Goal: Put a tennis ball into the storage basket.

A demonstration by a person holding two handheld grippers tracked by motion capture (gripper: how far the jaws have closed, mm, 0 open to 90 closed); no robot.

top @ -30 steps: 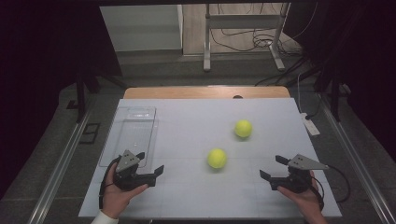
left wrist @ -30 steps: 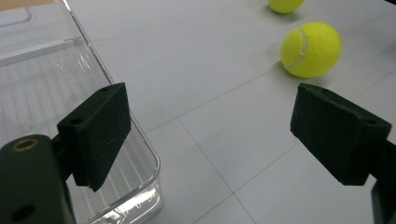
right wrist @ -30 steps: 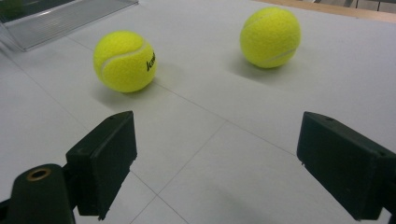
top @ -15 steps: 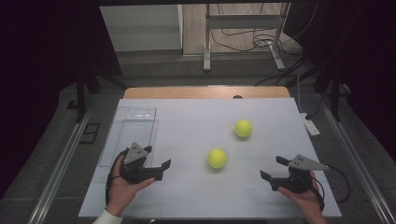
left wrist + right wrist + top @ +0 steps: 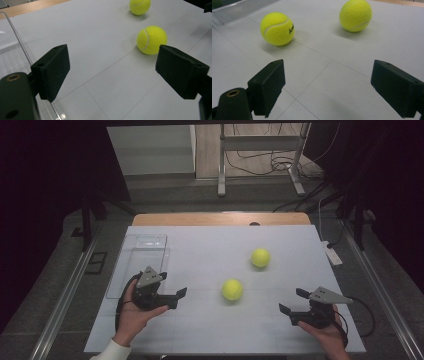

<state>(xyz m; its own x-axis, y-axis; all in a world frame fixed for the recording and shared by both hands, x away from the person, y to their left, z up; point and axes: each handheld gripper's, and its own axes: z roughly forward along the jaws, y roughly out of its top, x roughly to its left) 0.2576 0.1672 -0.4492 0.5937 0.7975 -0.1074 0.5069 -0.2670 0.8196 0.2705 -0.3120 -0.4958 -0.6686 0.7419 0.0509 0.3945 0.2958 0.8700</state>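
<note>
The left gripper [image 5: 179, 299] has its jaws spread wide with nothing between them, and it points toward the near tennis ball [image 5: 232, 289], which lies on the white table [image 5: 200, 255] a little apart. The right gripper [image 5: 294, 302] is also wide apart and empty — the far tennis ball [image 5: 260, 257] rests beyond, and a clear tray [image 5: 142, 251] sits at the left edge.

A white rectangular table [image 5: 200, 250] with a wooden far edge stands on grey floor [image 5: 165, 195]. Beyond the table stands a grey metal frame [image 5: 260, 142] with black cables [image 5: 260, 162] beneath it. Both sides of the table lie in darkness.
</note>
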